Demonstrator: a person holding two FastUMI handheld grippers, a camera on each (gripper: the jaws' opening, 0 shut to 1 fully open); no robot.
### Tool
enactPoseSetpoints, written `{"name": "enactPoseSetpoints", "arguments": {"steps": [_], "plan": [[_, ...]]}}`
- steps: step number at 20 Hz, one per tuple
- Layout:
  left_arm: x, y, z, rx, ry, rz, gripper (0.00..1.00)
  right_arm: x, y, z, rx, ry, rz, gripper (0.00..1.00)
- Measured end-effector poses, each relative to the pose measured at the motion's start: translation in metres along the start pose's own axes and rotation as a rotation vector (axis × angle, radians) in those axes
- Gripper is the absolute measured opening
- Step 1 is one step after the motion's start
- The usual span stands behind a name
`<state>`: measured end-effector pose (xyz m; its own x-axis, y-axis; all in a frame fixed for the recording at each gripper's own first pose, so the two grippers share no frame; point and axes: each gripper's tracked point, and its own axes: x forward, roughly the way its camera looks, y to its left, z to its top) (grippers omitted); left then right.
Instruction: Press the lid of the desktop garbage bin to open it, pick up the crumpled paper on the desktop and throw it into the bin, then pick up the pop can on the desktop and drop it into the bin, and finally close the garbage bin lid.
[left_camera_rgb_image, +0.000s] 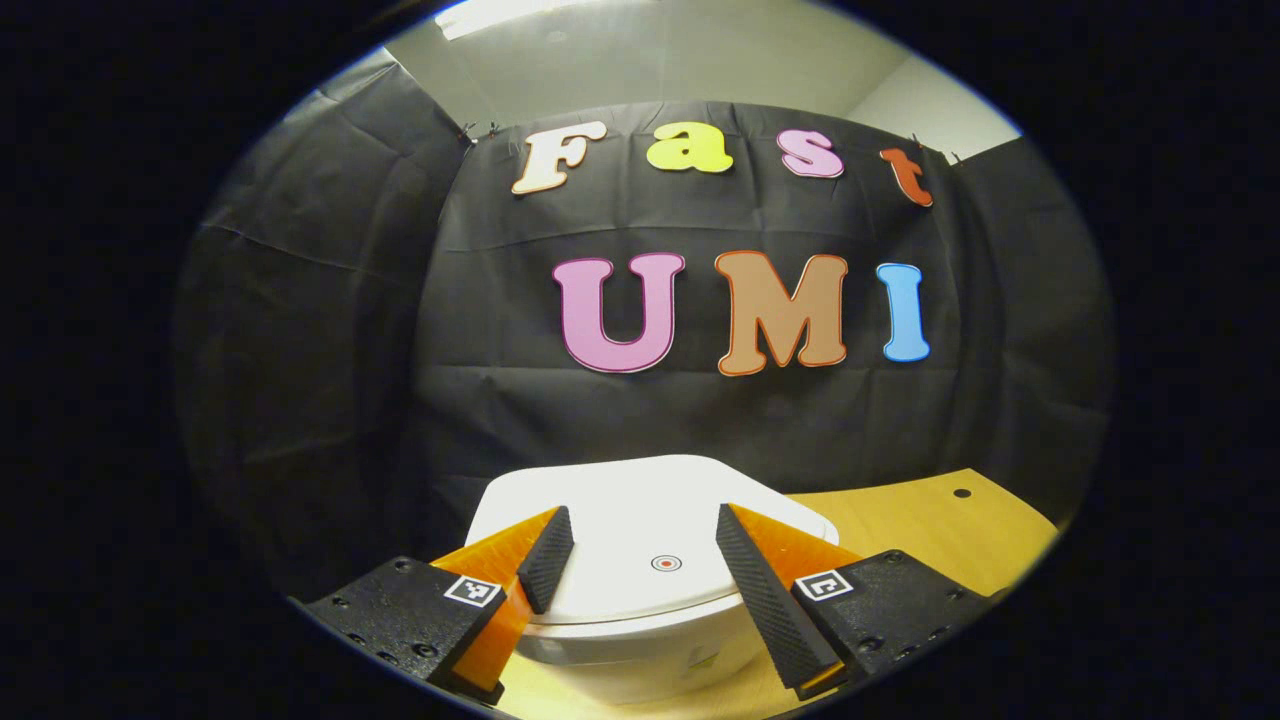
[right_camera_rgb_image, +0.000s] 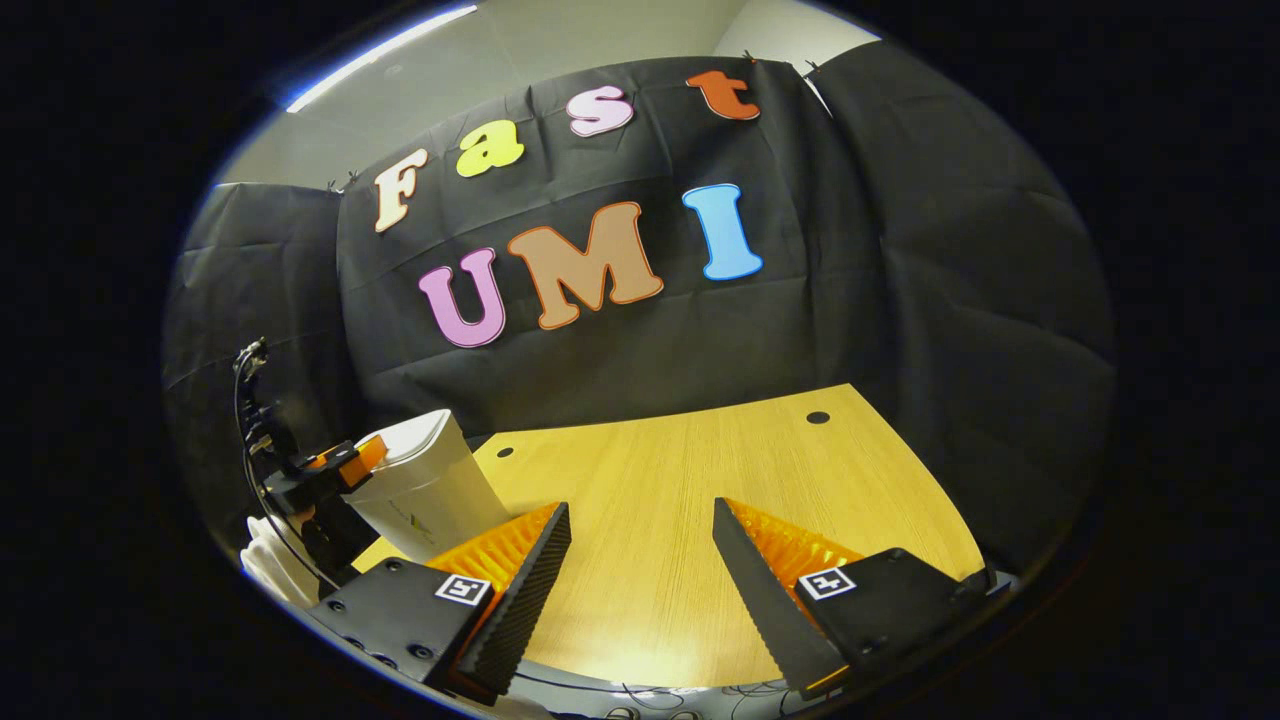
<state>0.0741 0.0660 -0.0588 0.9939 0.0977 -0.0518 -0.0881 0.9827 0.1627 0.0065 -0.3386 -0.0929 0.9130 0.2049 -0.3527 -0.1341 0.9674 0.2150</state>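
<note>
A wooden desktop (right_camera_rgb_image: 680, 500) runs back to black cloth. The left gripper (left_camera_rgb_image: 640, 570) hovers over the garbage bin (left_camera_rgb_image: 640, 640), fingers spread wide on either side of its shut lid (left_camera_rgb_image: 640, 510), gripping nothing; the bin's contents are hidden. The right gripper (right_camera_rgb_image: 640, 580) gapes empty over bare wood, well apart from the bin.

The garbage bin (left_camera_rgb_image: 640, 560) has its lower body cut off at the bottom edge of the left gripper view, its flanks hidden behind the left gripper's fingers (left_camera_rgb_image: 545, 572). In the right gripper view, the bin's base sits hidden behind a finger (right_camera_rgb_image: 515, 590), and the far gripper (right_camera_rgb_image: 325, 480) beside it is too small to tell its jaw state.
</note>
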Motion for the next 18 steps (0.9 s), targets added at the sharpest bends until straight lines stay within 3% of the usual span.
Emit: {"name": "enactPoseSetpoints", "arguments": {"steps": [6, 8, 15, 16, 18], "plan": [[0.003, 0.003, -0.005, -0.035, -0.016, 0.036, 0.91, 0.002, -0.002, -0.005, 0.011, 0.016, 0.003, 0.96], [0.001, 0.0, -0.01, 0.015, -0.014, 0.037, 0.92, 0.003, -0.001, -0.006, 0.003, 0.017, 0.008, 0.96], [0.0, -0.001, 0.001, 0.023, -0.061, 0.033, 0.92, 0.001, -0.002, -0.003, -0.011, 0.006, 0.035, 0.96], [0.001, -0.002, -0.001, 0.039, -0.041, 0.036, 0.91, 0.001, -0.003, 0.0, -0.014, 0.002, 0.037, 0.92], [0.002, 0.001, -0.001, 0.045, -0.001, 0.063, 0.91, 0.003, -0.004, -0.001, -0.02, 0.005, 0.031, 0.96]]}}
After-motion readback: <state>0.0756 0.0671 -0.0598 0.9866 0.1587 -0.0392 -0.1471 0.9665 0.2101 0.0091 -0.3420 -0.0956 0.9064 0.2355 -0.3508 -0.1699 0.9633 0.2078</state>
